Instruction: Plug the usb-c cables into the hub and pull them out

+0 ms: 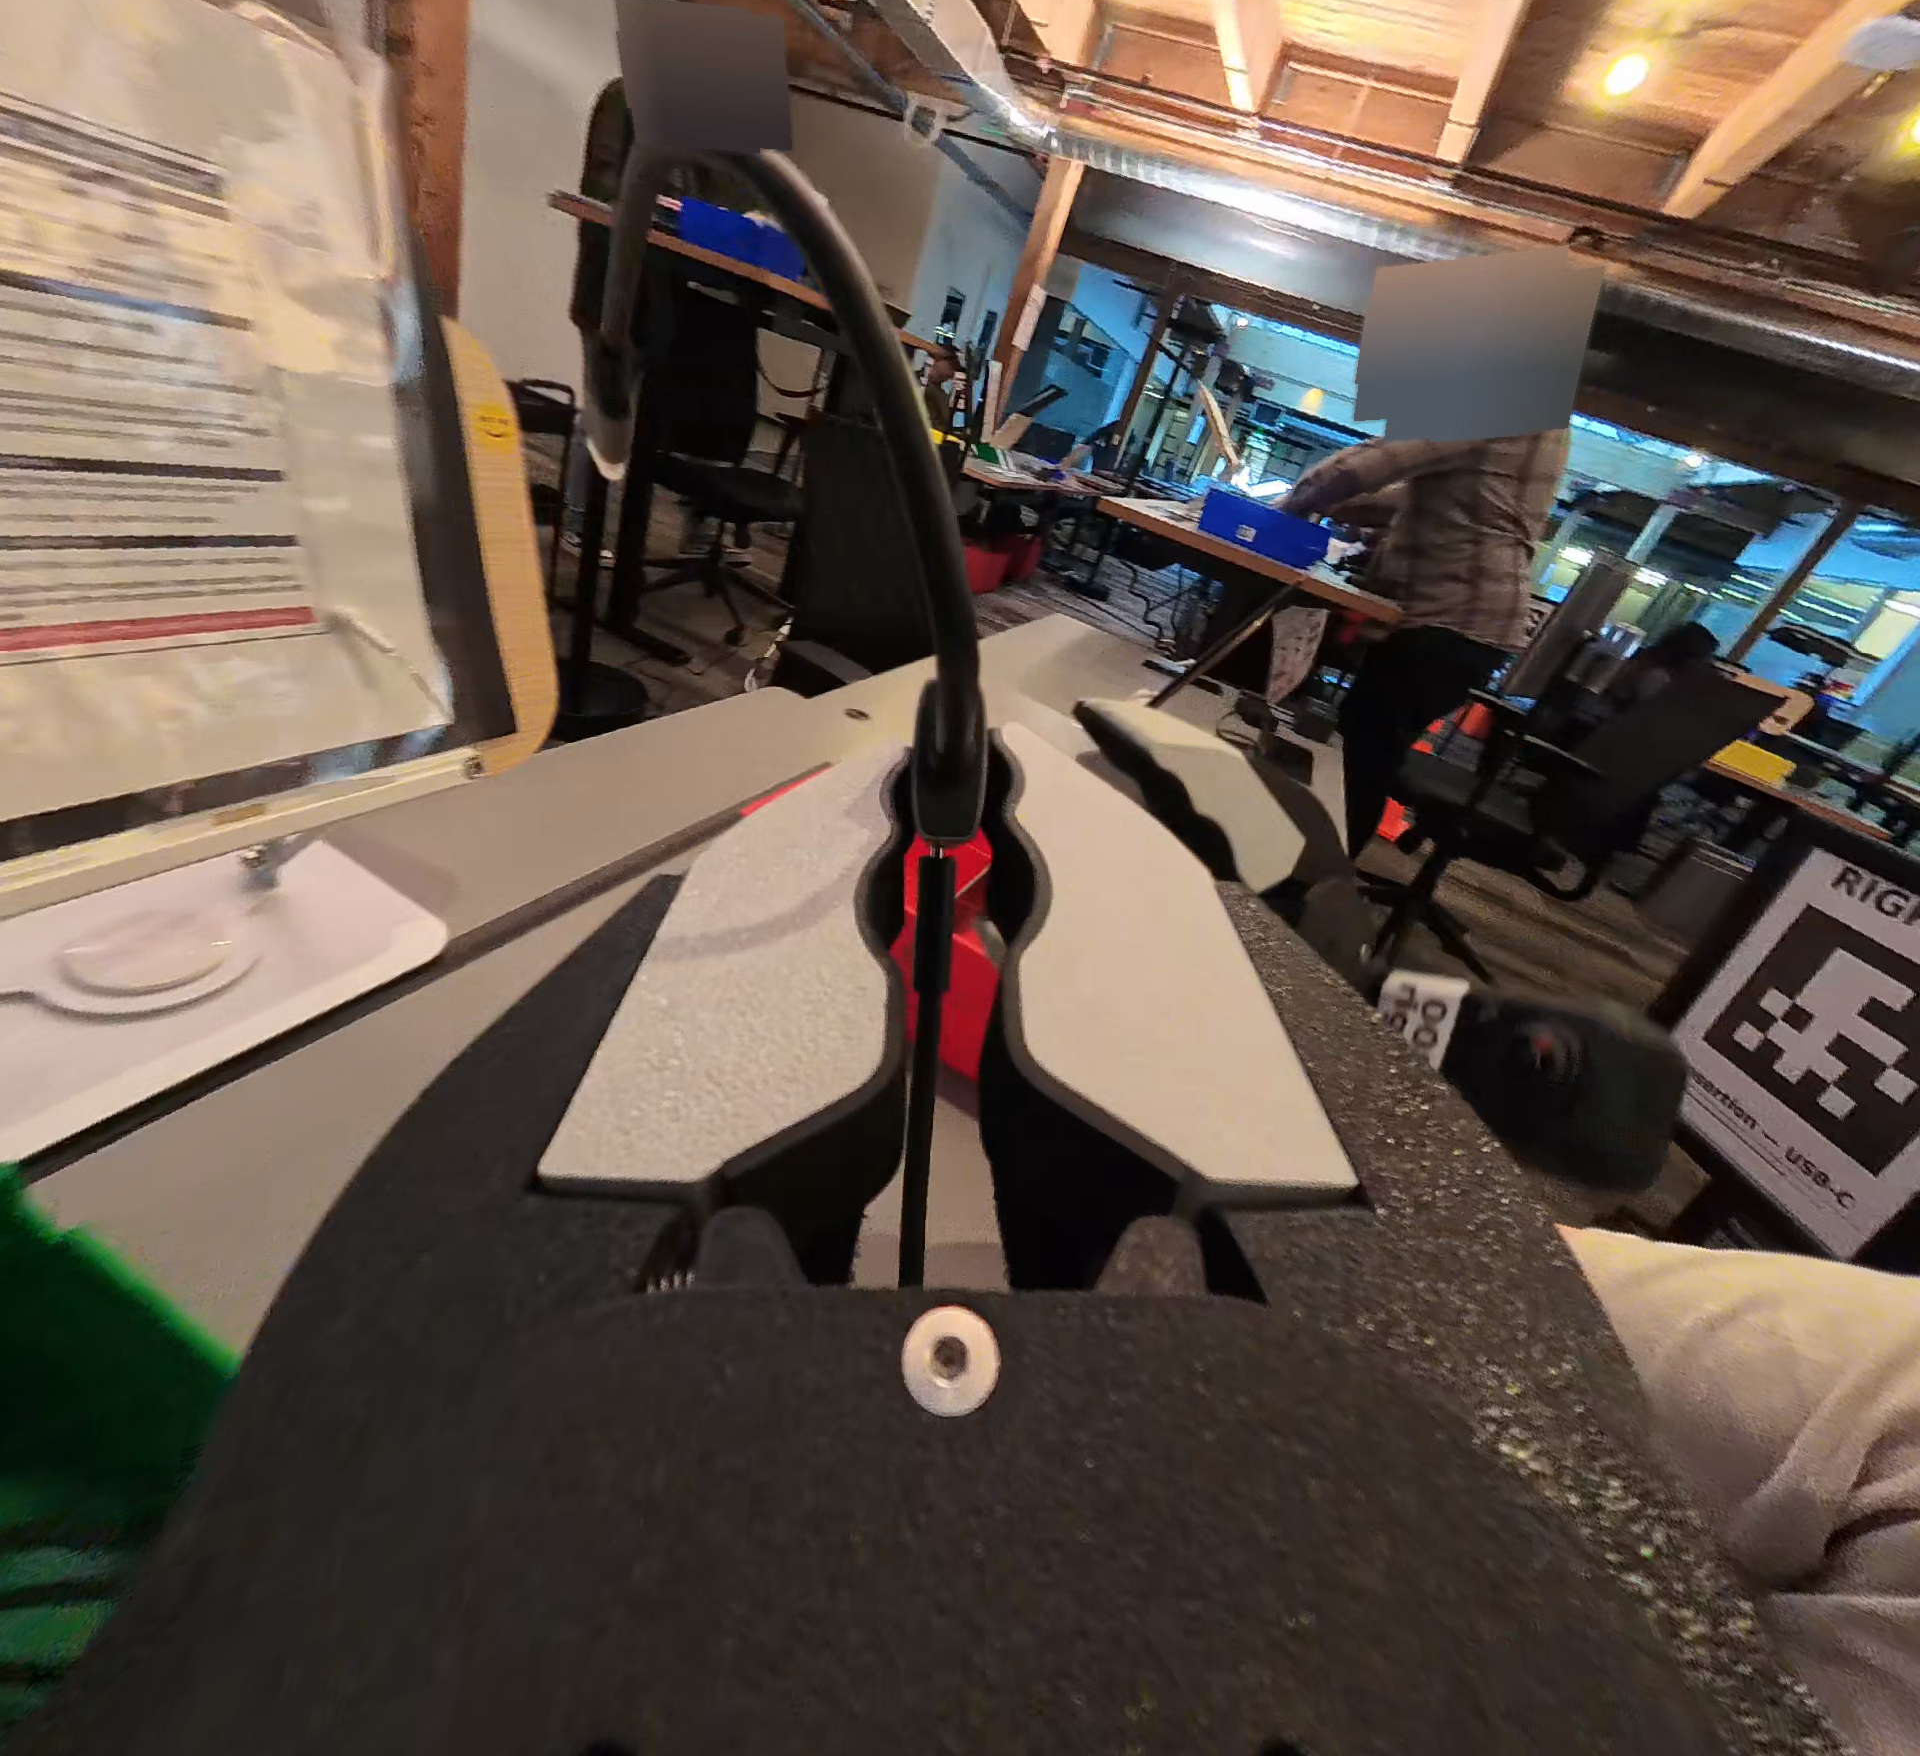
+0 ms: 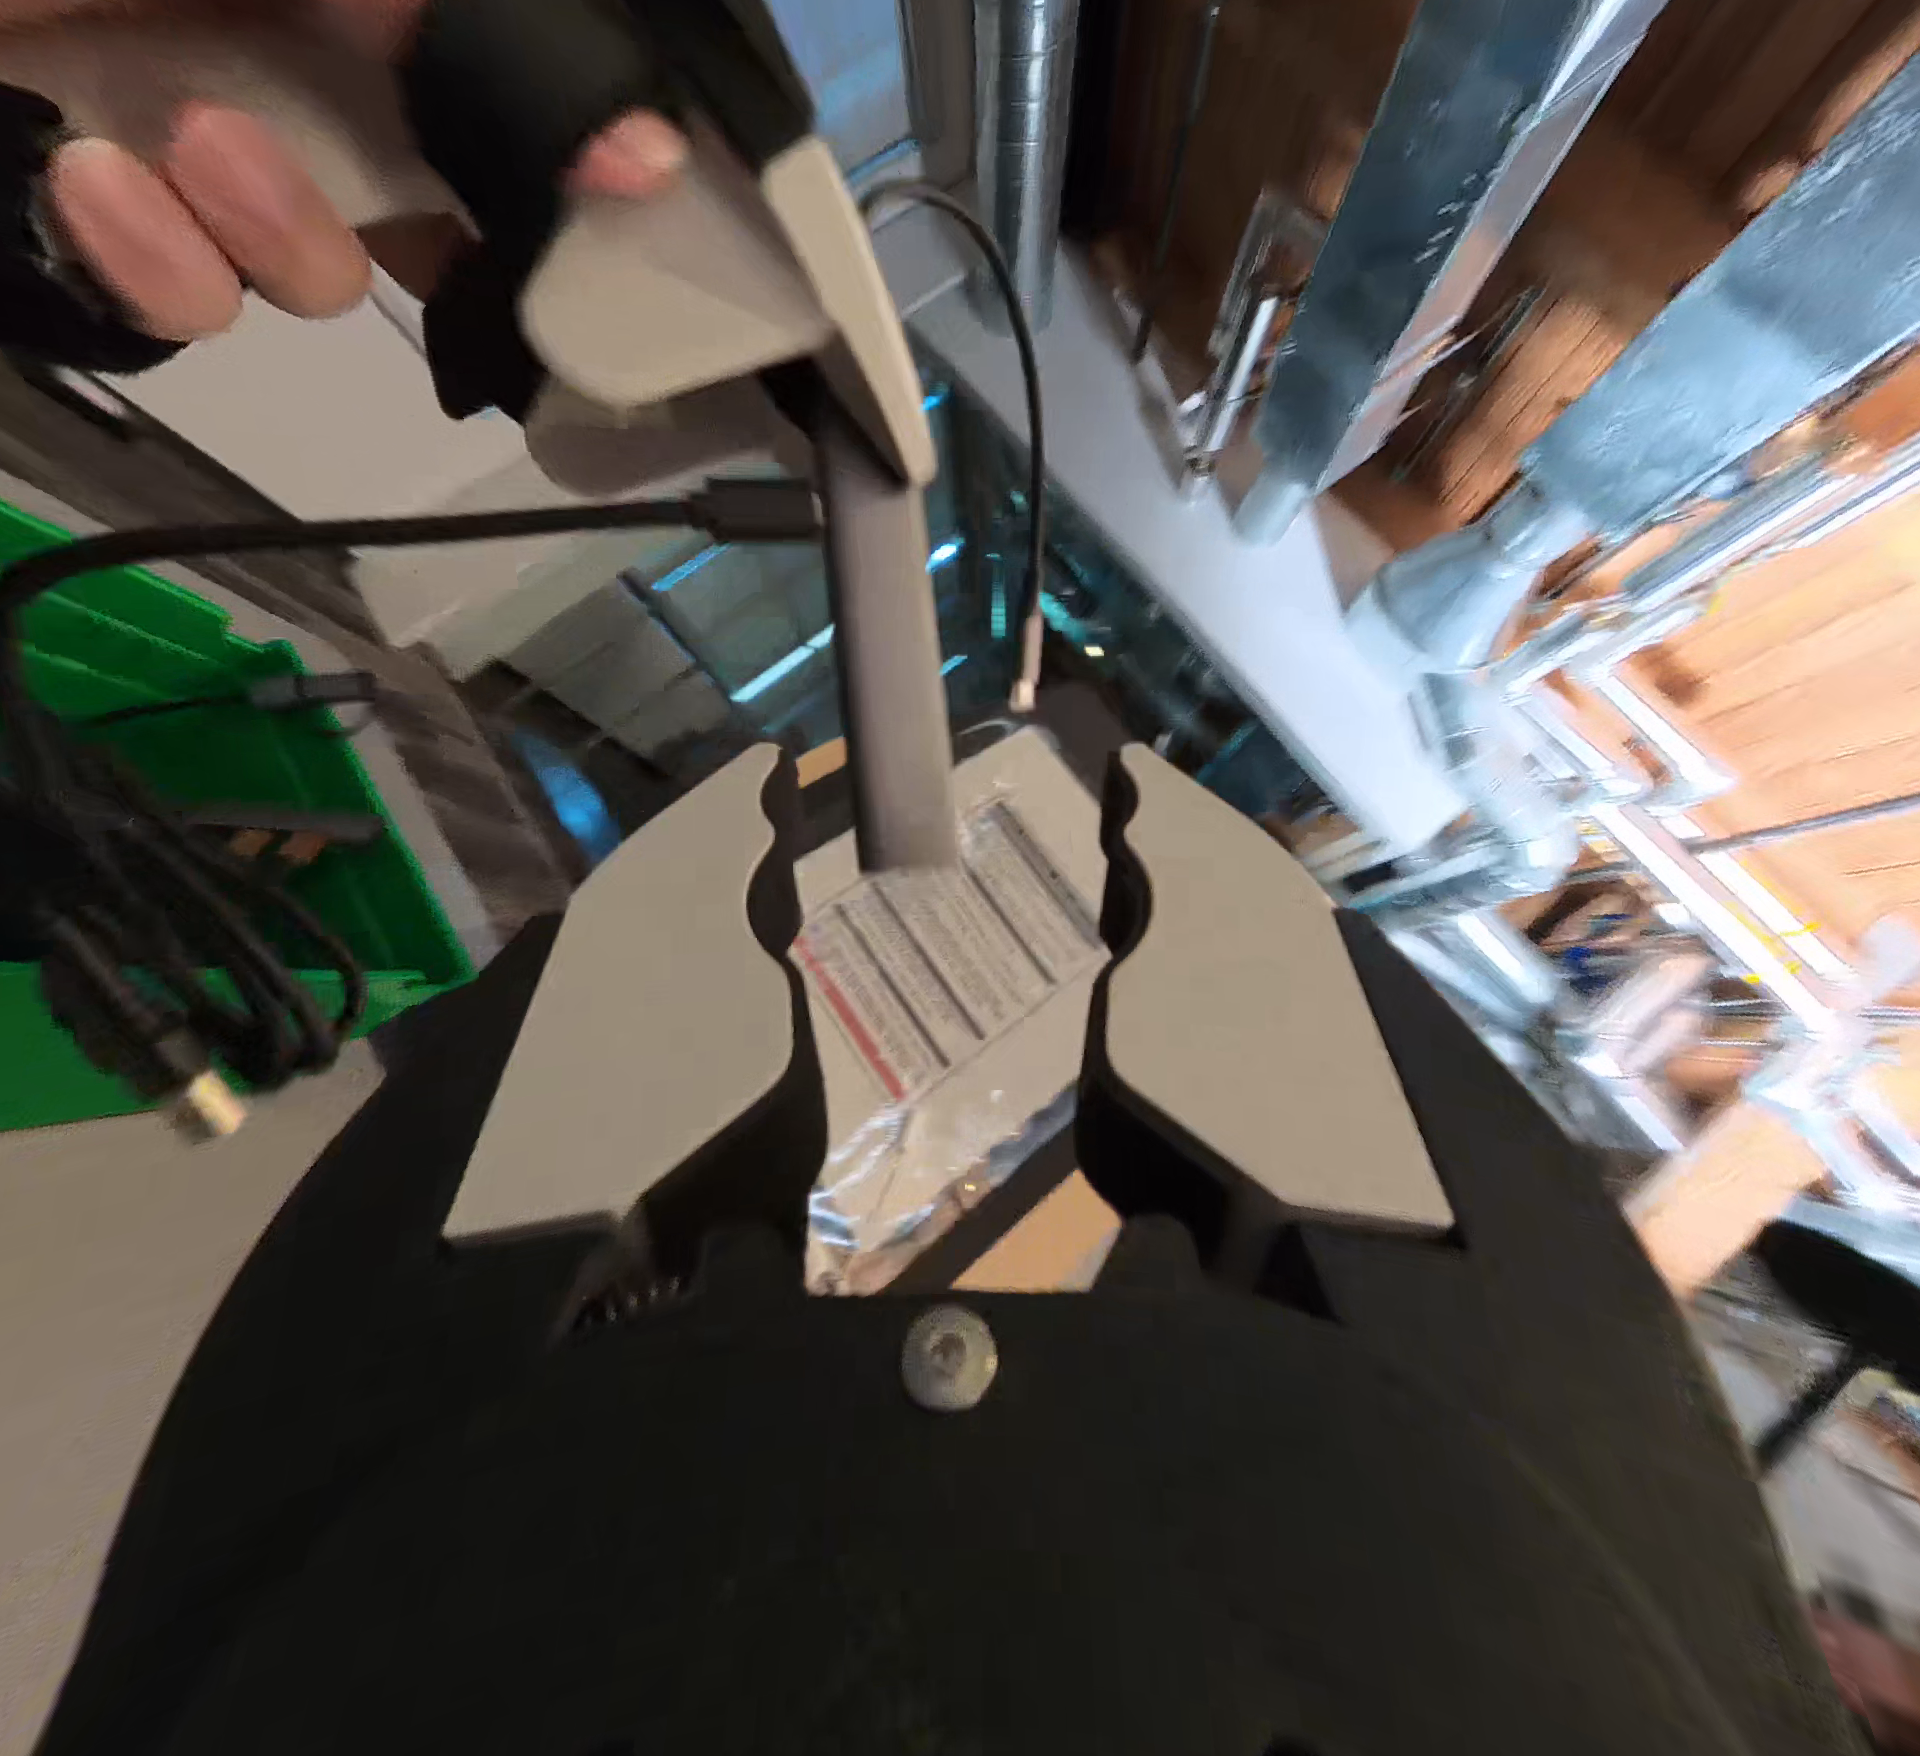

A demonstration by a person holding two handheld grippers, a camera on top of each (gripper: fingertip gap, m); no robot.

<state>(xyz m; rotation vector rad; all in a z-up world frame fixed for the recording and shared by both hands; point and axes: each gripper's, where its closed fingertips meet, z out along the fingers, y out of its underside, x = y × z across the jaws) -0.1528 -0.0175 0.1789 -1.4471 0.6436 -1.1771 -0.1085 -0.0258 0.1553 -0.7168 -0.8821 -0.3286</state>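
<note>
My left gripper (image 1: 951,761) is shut on the flat grey usb-c hub (image 2: 883,667), which it holds in the air. In the left wrist view the hub shows only edge-on as a thin dark line (image 1: 925,1031) between the fingers. The hub's own black lead (image 1: 873,356) arcs up from the fingertips and ends in a loose pale plug (image 2: 1023,688). A black usb-c cable (image 2: 468,522) comes from the left, and its plug (image 2: 758,511) meets the hub's side edge. My right gripper (image 2: 956,761) is open and empty just below the hub's lower end.
A clear sign holder with a printed sheet (image 1: 187,459) stands on the grey table (image 1: 468,875). A green bin (image 2: 208,771) sits at the left with a bundle of black cables (image 2: 156,927) hanging over it. A red block (image 1: 956,968) and a marker card (image 1: 1818,1031) are nearby. People work in the background.
</note>
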